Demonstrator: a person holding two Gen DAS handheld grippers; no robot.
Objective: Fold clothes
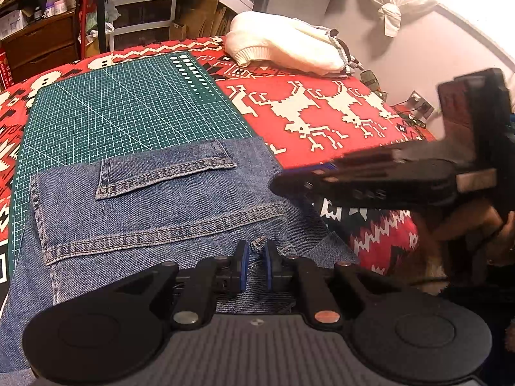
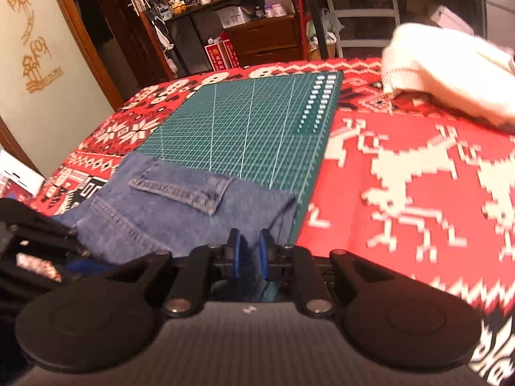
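Where the red patterned blanket (image 1: 322, 109) covers the bed, its near edge is cut off. The green cutting mat (image 1: 128, 106) is partly hidden under folded jeans (image 1: 161, 206). A white sweater (image 1: 283, 48) lies beyond. The left gripper (image 1: 256, 259) and the right gripper (image 2: 248, 251) each pinch denim, jaws nearly closed.

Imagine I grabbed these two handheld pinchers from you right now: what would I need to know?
Left gripper: shut on the near edge of the jeans.
Right gripper: shut on the same jeans, nearer their right edge.
The jeans lie partly on the green cutting mat, pocket side up, on the red patterned blanket.
A white sweater waits at the far corner.
Done: jeans look partly folded. Left: probably finishing this fold, then the sweater.
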